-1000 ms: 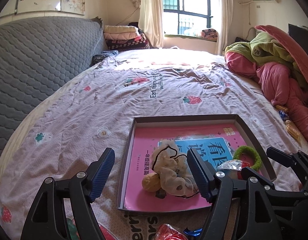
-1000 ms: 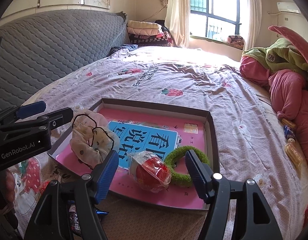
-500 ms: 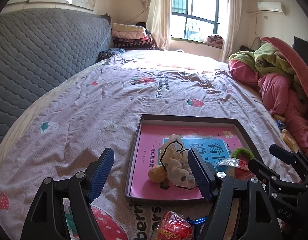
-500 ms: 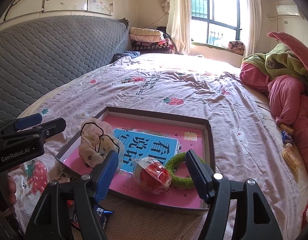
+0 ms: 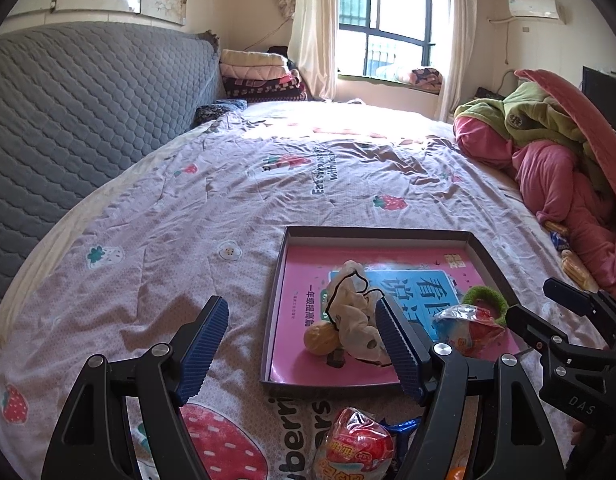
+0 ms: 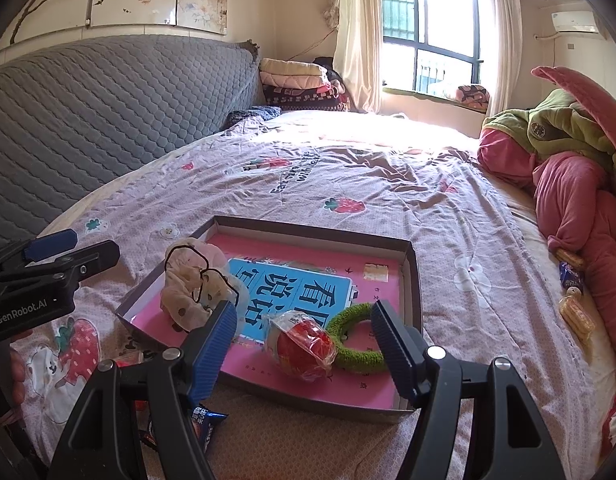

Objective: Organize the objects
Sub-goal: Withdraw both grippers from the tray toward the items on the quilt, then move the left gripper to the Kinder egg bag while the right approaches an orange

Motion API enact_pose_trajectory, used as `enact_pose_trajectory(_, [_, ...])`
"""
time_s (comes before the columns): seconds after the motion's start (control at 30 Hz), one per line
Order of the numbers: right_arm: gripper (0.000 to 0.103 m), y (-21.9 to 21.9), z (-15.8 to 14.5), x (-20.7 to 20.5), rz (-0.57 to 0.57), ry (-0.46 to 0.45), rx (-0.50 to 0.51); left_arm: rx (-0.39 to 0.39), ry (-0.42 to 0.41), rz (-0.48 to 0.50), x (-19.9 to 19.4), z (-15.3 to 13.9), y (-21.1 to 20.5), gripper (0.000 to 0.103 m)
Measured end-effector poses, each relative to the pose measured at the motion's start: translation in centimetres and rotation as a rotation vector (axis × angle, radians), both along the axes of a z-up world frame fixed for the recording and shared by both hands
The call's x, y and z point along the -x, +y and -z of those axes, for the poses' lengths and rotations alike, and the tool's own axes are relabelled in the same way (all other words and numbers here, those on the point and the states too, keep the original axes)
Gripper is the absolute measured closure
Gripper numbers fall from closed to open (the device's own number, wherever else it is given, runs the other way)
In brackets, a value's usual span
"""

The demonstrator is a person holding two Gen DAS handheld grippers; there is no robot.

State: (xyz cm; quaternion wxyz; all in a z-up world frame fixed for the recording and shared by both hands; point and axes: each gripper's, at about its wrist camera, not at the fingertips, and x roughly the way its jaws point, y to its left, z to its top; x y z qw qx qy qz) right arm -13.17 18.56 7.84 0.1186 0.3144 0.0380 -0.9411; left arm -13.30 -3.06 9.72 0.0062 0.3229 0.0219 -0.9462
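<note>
A shallow dark cardboard tray lay on the strawberry-print bedspread, lined with a pink book bearing a blue title panel. Inside it were a crumpled cream spotted cloth scrunchie with a black elastic, a red ball snack in clear wrap touching a fuzzy green ring hair tie, and a small tan nut-like lump. Another red wrapped snack lay outside, near the tray's front edge. The left gripper and the right gripper both stood wide apart, empty.
</note>
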Motion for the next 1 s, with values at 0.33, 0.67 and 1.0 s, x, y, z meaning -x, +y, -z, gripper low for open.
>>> enact_pose_trajectory(0.33, [0.034, 0.1, 0.1, -0.7, -0.001, -0.004, -0.003, 0.023, -0.01, 0.006, -0.6, 0.3, 0.3, 0.026])
enact_pose_trajectory(0.67, [0.034, 0.2, -0.1, -1.8, -0.01, 0.003, -0.024, 0.051, -0.016, 0.009, -1.4, 0.7, 1.2, 0.026])
enact_pose_trajectory(1.0, [0.034, 0.3, 0.2, -2.9, -0.036, -0.003, -0.045, 0.053, -0.033, -0.002, -2.1, 1.3, 1.7, 0.026])
